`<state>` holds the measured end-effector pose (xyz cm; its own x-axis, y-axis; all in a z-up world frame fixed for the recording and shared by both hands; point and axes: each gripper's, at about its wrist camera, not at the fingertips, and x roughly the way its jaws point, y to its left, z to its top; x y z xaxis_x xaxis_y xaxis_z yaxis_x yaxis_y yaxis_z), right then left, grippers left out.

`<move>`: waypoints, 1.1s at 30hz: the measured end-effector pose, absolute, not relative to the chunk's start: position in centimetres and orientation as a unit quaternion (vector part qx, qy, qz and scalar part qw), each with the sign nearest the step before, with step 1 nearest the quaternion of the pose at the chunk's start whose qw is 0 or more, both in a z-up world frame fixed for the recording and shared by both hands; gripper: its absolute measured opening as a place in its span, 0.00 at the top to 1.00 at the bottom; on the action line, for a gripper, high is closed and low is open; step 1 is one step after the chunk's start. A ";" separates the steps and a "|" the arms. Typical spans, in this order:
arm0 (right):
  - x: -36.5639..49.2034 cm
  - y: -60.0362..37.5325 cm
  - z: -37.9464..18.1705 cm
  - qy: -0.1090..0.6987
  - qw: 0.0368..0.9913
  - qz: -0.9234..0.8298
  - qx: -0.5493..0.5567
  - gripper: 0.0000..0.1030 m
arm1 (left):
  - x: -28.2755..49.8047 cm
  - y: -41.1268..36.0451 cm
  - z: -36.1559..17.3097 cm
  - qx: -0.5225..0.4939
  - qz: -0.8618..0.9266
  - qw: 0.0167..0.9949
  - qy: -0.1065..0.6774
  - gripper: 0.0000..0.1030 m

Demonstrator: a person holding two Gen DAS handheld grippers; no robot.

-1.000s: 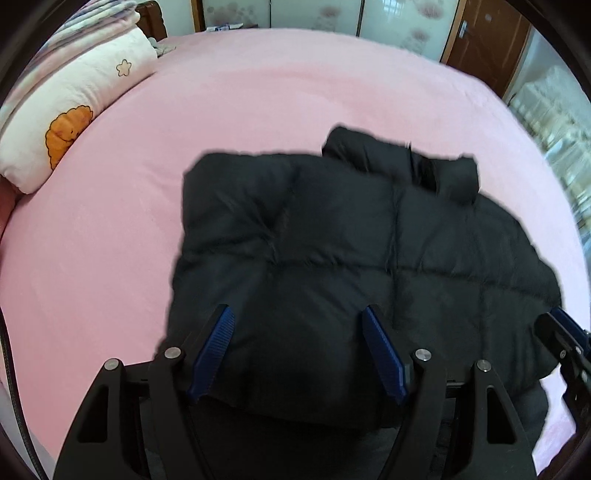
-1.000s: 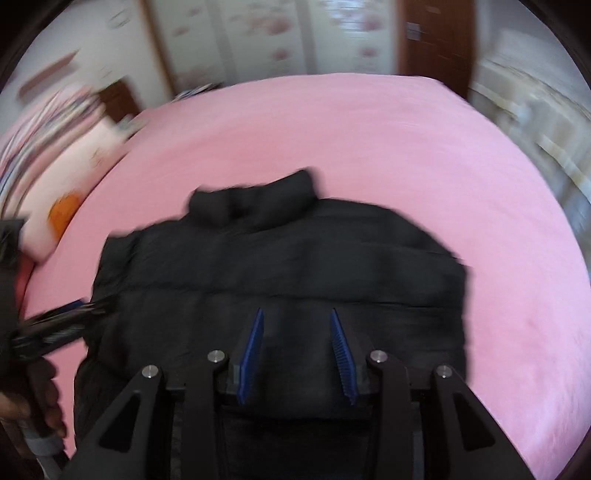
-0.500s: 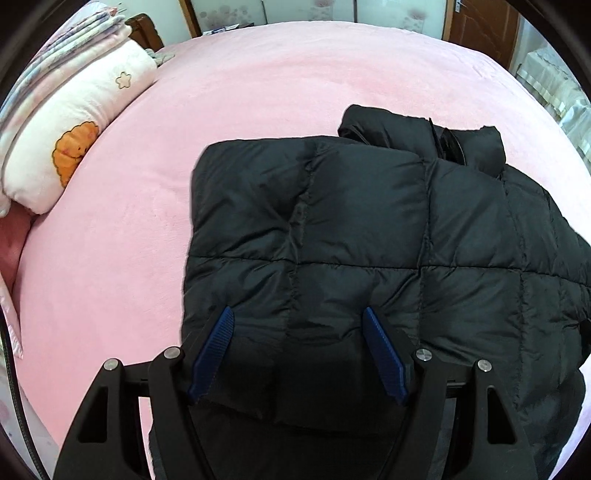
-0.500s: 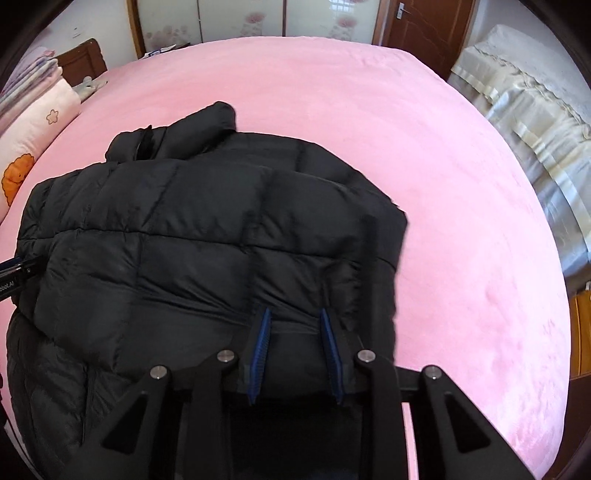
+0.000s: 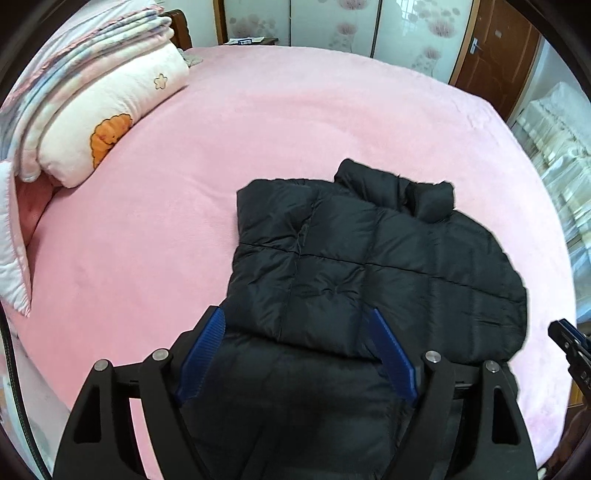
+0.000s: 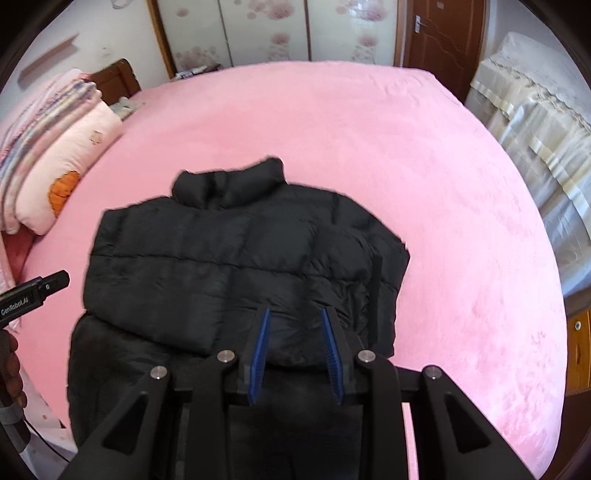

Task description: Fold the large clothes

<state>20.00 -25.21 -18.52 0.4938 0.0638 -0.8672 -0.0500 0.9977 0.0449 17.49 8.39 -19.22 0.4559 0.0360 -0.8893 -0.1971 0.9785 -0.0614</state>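
A black quilted puffer jacket (image 5: 373,266) lies folded on a pink bedspread (image 5: 295,122), its stand-up collar (image 5: 399,192) pointing toward the far wardrobe doors (image 5: 332,26) and its upper half doubled over the lower, so that a rounded fold edge crosses just ahead of both tools. Compared with half a second ago, both cameras sit higher and farther from the garment: the jacket fills less of each view and more pink cloth shows around it.

The left gripper (image 5: 295,350) has just been opening its jaws and they now stand wide, blue pads well apart with the dark fabric lying below and between them; no pad appears to press on it. The right gripper (image 6: 295,347) is set narrow, its jaws having parted slightly in the last half second, and the jacket's near edge shows between the pads, though whether they pinch any fabric cannot be told from this angle.

In the right wrist view the left tool's black body enters at the left edge with the person's hand (image 6: 9,365) behind it.

A rolled cream quilt with an orange cartoon print (image 5: 110,133) rests near the headboard, well apart from the jacket.

Judged from the lie of the cloth, the fold has been laid down and the tools are pulling away; the bundle looks loose, so a further fold or a smoothing pass may remain.
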 end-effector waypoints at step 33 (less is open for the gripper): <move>4.5 -26.2 -9.8 0.427 0.897 0.032 0.107 0.70 | 4.2 11.1 -12.2 -0.073 -0.026 0.850 0.521 0.20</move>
<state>4.54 -26.19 -9.80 0.6332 0.1482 -0.7597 0.0343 0.9752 0.2189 4.21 11.07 -12.21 0.4560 -0.1202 -0.8818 -0.0325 0.9879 -0.1515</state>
